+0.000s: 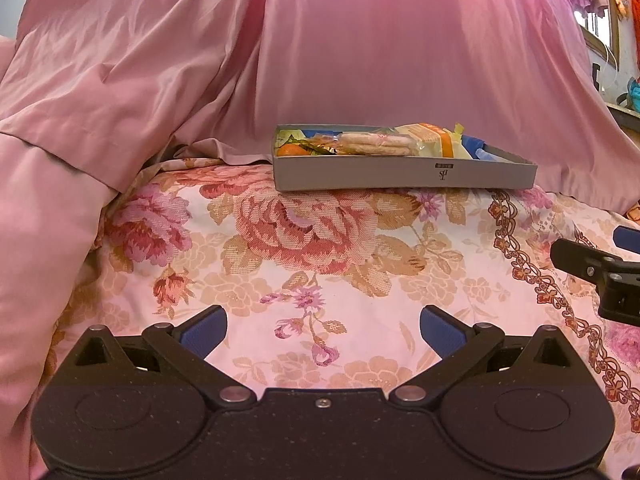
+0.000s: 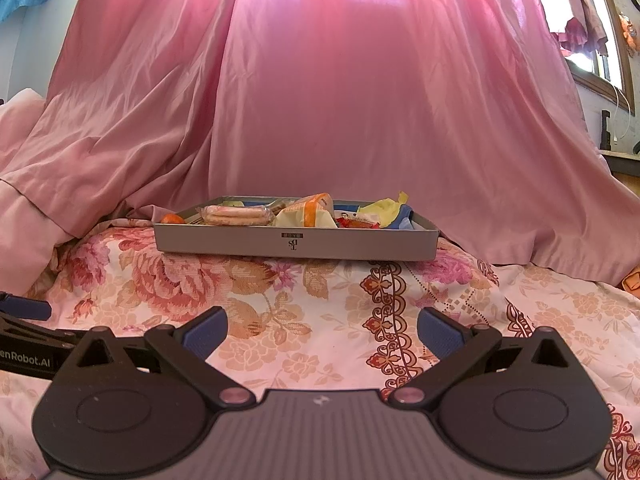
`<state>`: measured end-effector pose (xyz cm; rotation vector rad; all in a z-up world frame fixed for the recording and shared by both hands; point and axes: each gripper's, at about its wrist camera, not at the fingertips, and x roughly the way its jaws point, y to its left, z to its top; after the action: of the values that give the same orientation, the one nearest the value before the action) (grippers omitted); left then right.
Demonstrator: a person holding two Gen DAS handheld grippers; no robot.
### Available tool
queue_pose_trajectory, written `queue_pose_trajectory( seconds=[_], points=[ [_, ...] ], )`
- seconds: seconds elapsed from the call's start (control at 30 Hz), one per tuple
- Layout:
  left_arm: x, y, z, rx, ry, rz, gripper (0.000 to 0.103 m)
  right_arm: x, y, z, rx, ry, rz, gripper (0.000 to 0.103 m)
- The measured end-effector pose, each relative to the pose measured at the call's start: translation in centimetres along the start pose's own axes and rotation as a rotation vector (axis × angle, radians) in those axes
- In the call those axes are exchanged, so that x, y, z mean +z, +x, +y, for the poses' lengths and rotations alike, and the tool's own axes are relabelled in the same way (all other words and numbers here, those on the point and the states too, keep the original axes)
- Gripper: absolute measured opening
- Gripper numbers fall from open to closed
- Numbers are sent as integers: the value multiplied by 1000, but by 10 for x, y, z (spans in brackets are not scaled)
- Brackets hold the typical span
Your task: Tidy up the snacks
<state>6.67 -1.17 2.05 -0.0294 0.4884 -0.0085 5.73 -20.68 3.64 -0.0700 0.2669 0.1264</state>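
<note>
From the left wrist view, a shallow grey rectangular cardboard box [image 1: 404,174] with a small dark logo on its near wall sits on a floral bedspread [image 1: 320,264] printed with pink and red roses. The box lies at the far end of the spread, up against a draped pink satin curtain [image 1: 320,48] that fills the background. It is packed with snacks: a clear-wrapped stack of pale round crackers [image 1: 376,143] across the middle, a small orange fruit [image 1: 291,150] at the left end, a cream-and-orange packet [image 1: 434,138] to the right of the crackers, and blue wrappers [image 1: 476,146] at the right end. The left gripper [image 1: 323,328] hangs low over the spread, well short of the box, its blue-padded fingers spread wide with nothing between them. The black tip of the right gripper [image 1: 600,272] pokes in at the right edge.

From the right wrist view, the same grey box [image 2: 296,242] faces the camera squarely, with the crackers [image 2: 236,215] left of centre, the orange fruit [image 2: 172,219] at the far left corner, the cream-and-orange packet [image 2: 308,210] in the middle, a red wrapper [image 2: 354,222] and a crumpled yellow wrapper [image 2: 386,204] towards the right. The right gripper [image 2: 322,330] is also gaping and empty above the bedspread [image 2: 320,304], apart from the box. Part of the left gripper [image 2: 28,332] shows at the left edge. Nothing lies between either gripper and the box; the curtain [image 2: 340,80] folds reach the spread on both sides of it.
</note>
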Motion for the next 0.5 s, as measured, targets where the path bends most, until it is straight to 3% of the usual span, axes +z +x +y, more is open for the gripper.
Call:
queue_pose_trajectory(
  seconds=[0.5],
  points=[
    [-1, 1, 1, -7, 10, 2, 102, -2, 1, -1, 1, -2, 0, 103]
  ],
)
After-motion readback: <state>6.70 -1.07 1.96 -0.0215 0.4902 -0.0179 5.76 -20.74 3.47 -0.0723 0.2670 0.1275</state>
